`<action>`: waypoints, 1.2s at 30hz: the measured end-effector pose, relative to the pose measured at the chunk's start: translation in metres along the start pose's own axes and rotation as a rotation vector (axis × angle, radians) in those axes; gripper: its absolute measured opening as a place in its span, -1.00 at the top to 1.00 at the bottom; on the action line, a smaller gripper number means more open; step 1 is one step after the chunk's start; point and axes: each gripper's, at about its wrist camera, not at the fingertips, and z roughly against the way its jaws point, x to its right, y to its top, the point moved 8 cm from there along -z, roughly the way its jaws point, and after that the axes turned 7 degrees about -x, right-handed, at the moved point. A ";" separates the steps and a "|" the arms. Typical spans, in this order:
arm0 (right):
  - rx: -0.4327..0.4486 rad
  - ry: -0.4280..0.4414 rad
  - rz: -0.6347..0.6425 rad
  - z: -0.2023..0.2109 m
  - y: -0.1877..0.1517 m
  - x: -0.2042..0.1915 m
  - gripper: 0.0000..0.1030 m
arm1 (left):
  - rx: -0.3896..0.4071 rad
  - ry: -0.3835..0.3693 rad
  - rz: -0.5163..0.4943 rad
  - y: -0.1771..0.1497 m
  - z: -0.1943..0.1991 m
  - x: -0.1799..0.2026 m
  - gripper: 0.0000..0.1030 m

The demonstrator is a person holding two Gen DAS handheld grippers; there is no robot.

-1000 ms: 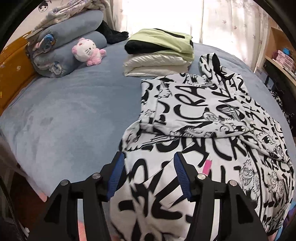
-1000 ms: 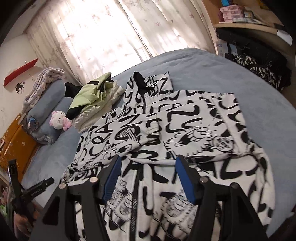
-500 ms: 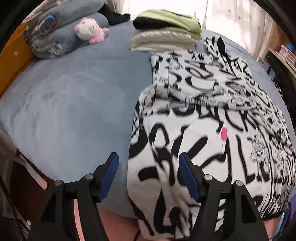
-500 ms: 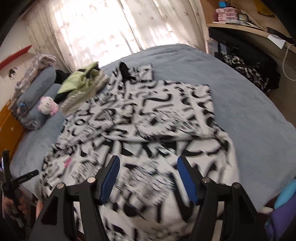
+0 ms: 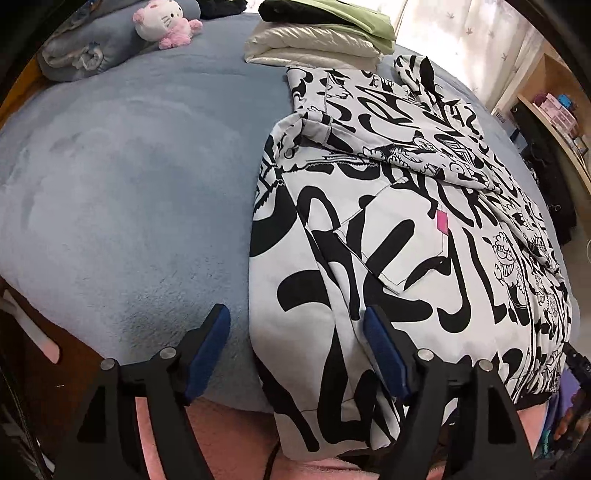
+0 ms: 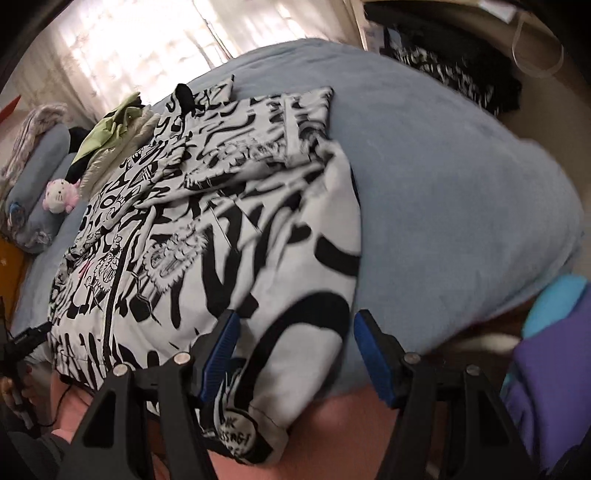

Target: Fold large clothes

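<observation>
A black-and-white graffiti-print hooded jacket [image 5: 406, 221] lies flat on the blue bed cover [image 5: 129, 184], sleeves folded across its chest and its hem hanging over the near edge. My left gripper [image 5: 295, 314] hovers over the jacket's left hem corner. Its jaws are opening; fabric lies below the gap and the pads do not press on it. In the right wrist view, which is blurred, the same jacket [image 6: 207, 221] runs away from me. My right gripper [image 6: 295, 315] stands open above its right hem corner, gripping nothing.
A stack of folded clothes [image 5: 317, 40] sits past the jacket's hood, with a pink-and-white plush toy [image 5: 166, 24] and rolled grey blankets [image 5: 85, 51] at the far left. A shelf [image 5: 554, 110] stands at the right. A purple and blue object [image 6: 546, 369] lies beside the bed's near right edge.
Both grippers have dropped toward the near edge of the bed, over the jacket's hem. The left one let go of the fabric and its fingers spread wider. The right moved rightward to the hem's right corner.
</observation>
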 end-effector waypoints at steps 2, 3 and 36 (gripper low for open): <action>-0.003 0.020 -0.008 -0.003 0.000 0.002 -0.26 | 0.000 -0.007 -0.005 0.000 0.000 0.001 -0.44; -0.005 0.034 -0.013 -0.005 0.000 0.003 -0.26 | 0.000 -0.013 -0.008 0.000 0.000 0.002 -0.47; 0.017 0.271 0.087 0.000 0.006 -0.046 0.86 | -0.011 -0.071 -0.050 -0.006 0.001 0.046 0.87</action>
